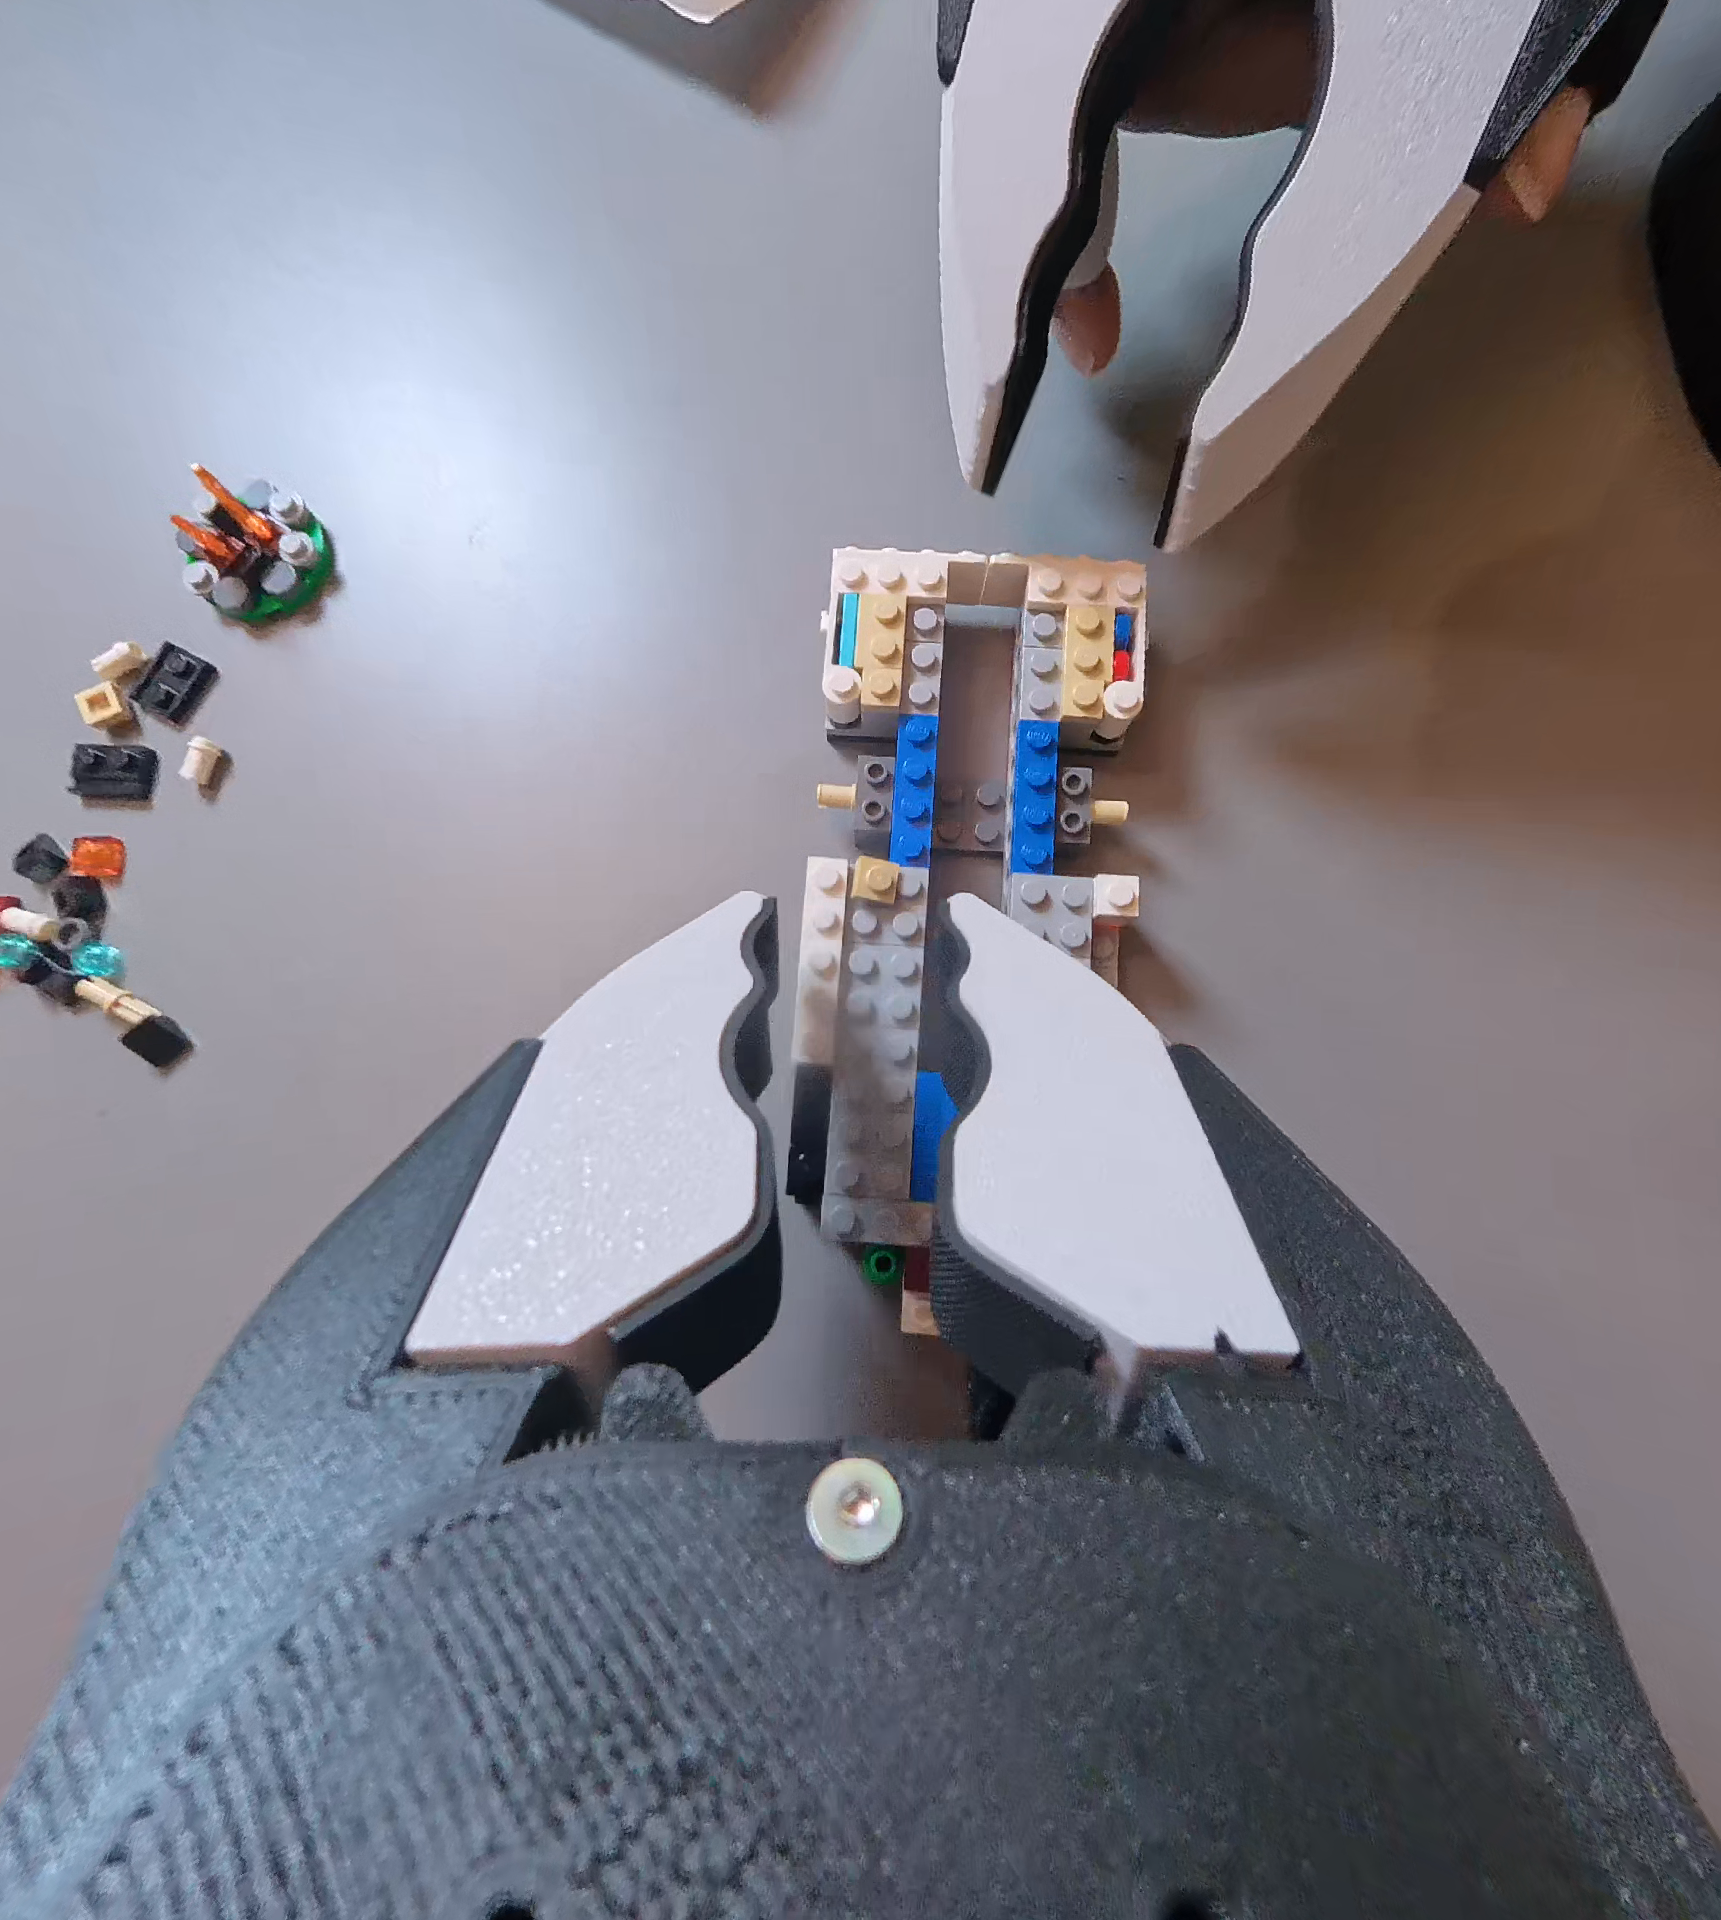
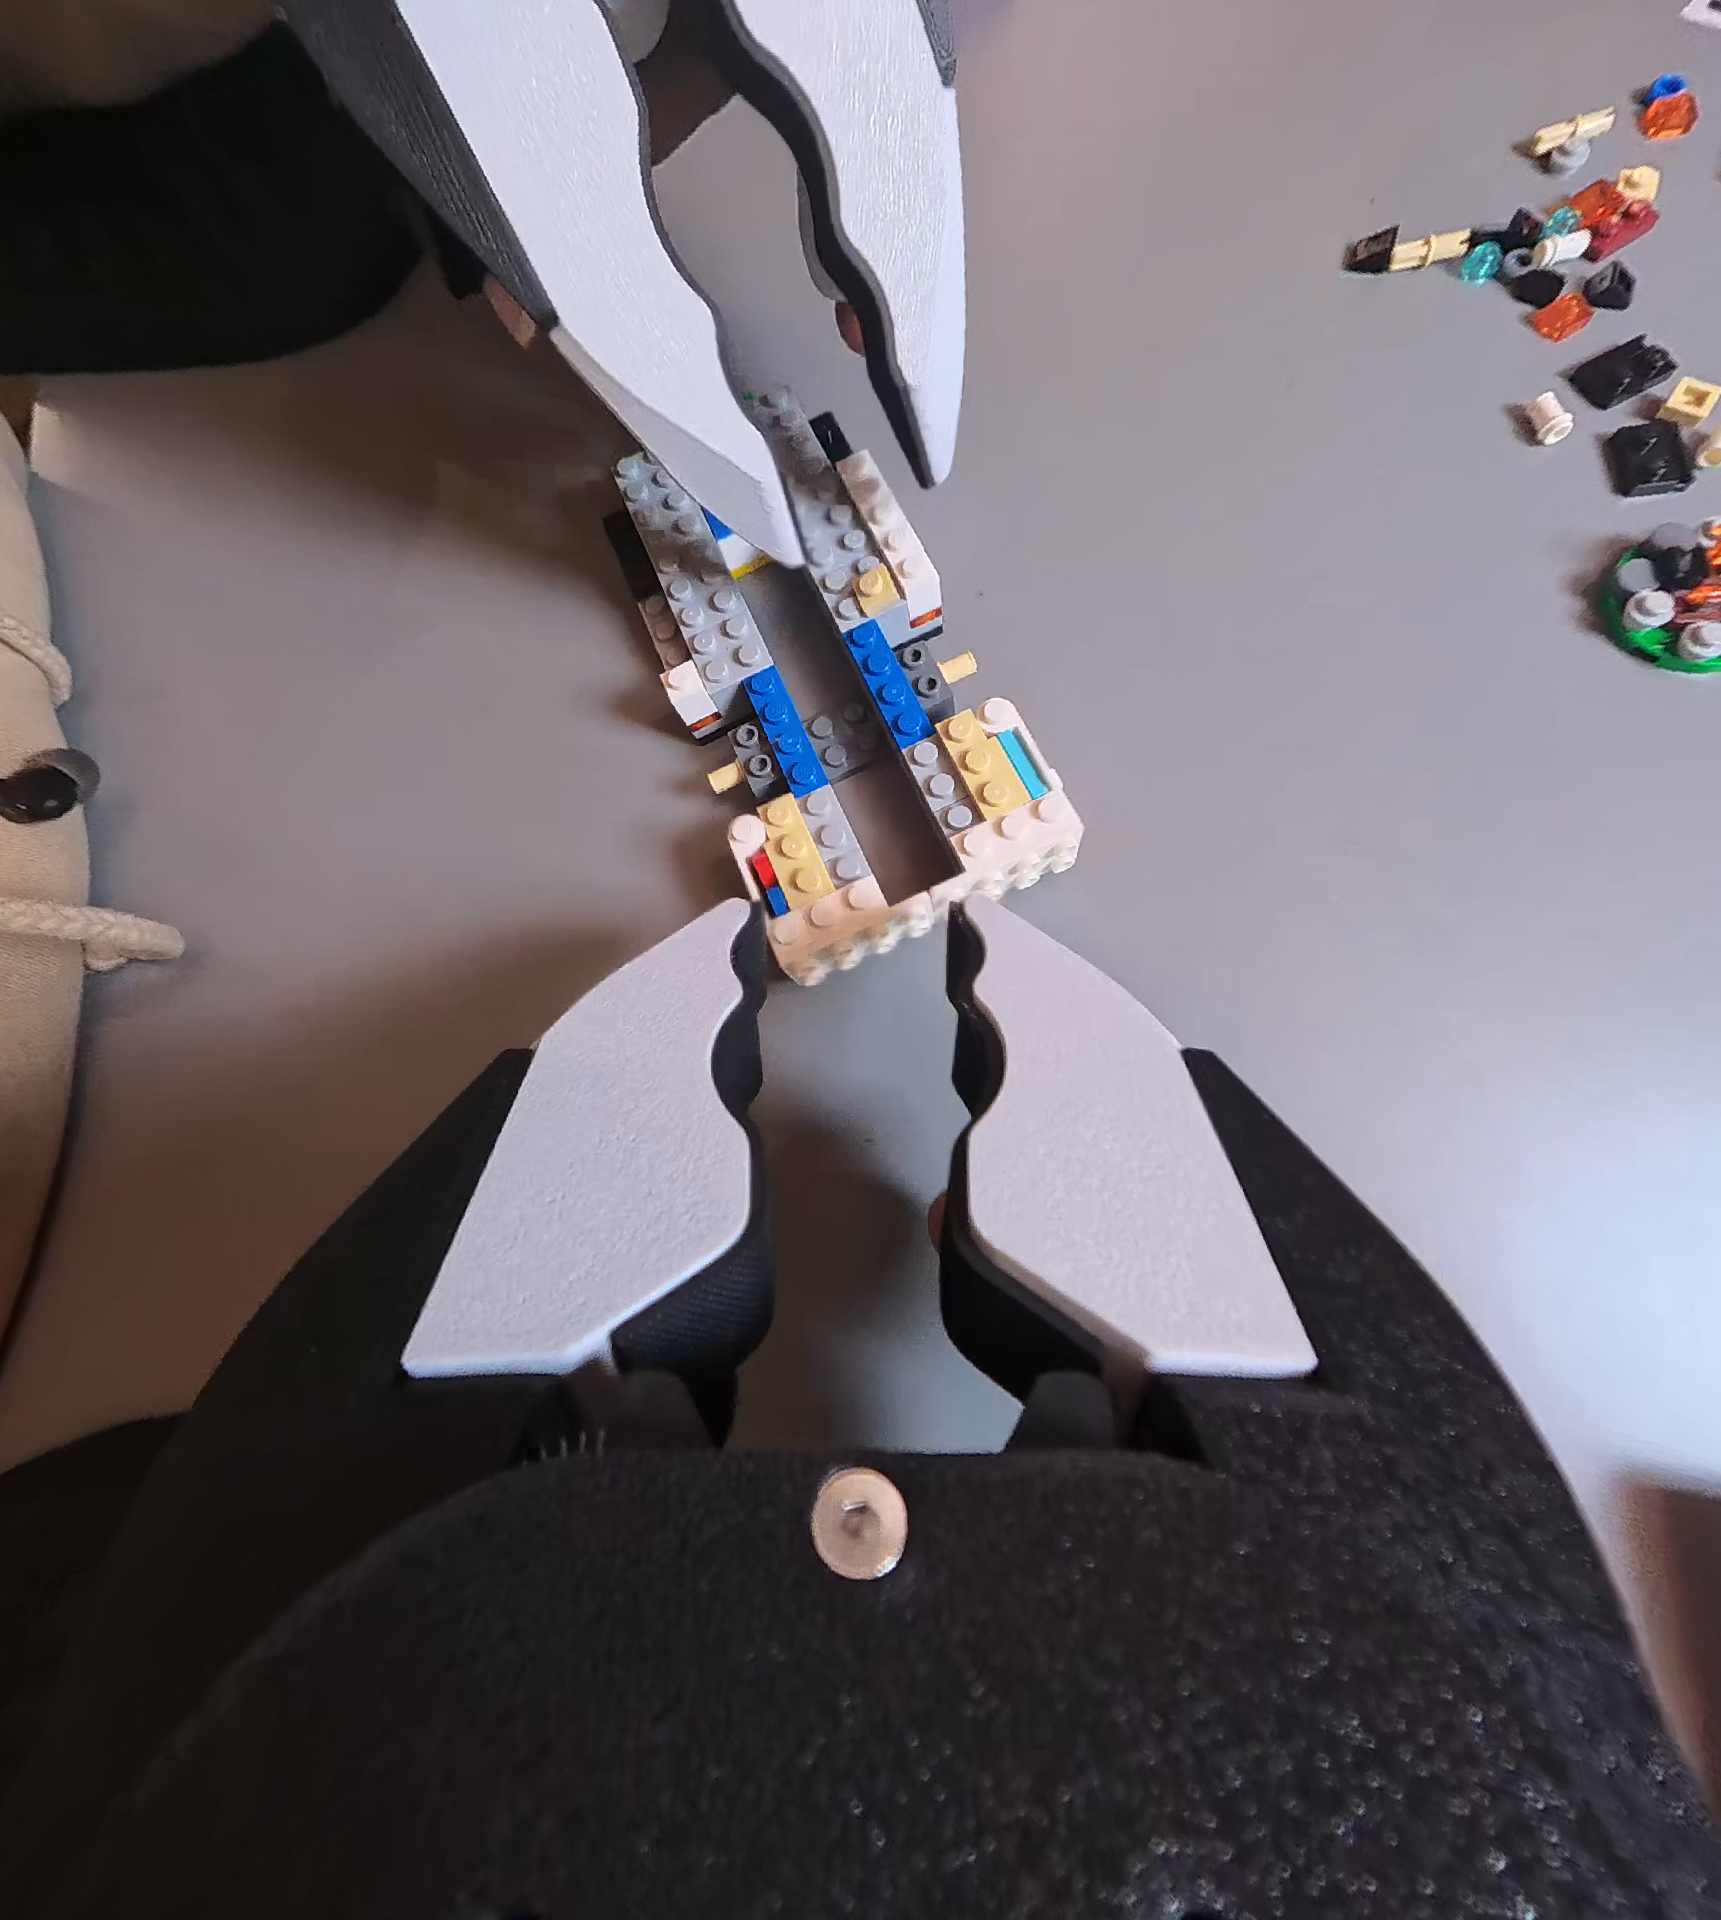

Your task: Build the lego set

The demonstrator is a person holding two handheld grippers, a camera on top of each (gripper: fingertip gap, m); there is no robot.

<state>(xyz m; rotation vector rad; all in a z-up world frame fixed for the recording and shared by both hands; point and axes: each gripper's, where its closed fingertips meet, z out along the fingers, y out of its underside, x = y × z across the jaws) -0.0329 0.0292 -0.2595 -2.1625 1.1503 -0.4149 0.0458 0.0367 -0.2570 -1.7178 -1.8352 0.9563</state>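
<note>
Closest up, the left gripper (image 1: 856,914) has its jaws apart, straddling one grey-and-white rail of the long brick model (image 1: 1036,795), which lies flat mid-table (image 1: 523,312). Doesn't look clamped, there's a sliver of space by one pad. The right gripper (image 2: 851,920) is also spread, tips right at the model's white end.

Risk imo: a nudge from either side could skew the model or pop that rail off.

No real containers, just the model's end pockets: light blue bit one side, red and blue the other. Loose pieces (image 1: 56,914) and a green round mini-build (image 1: 258,551) sit well apart.
</note>
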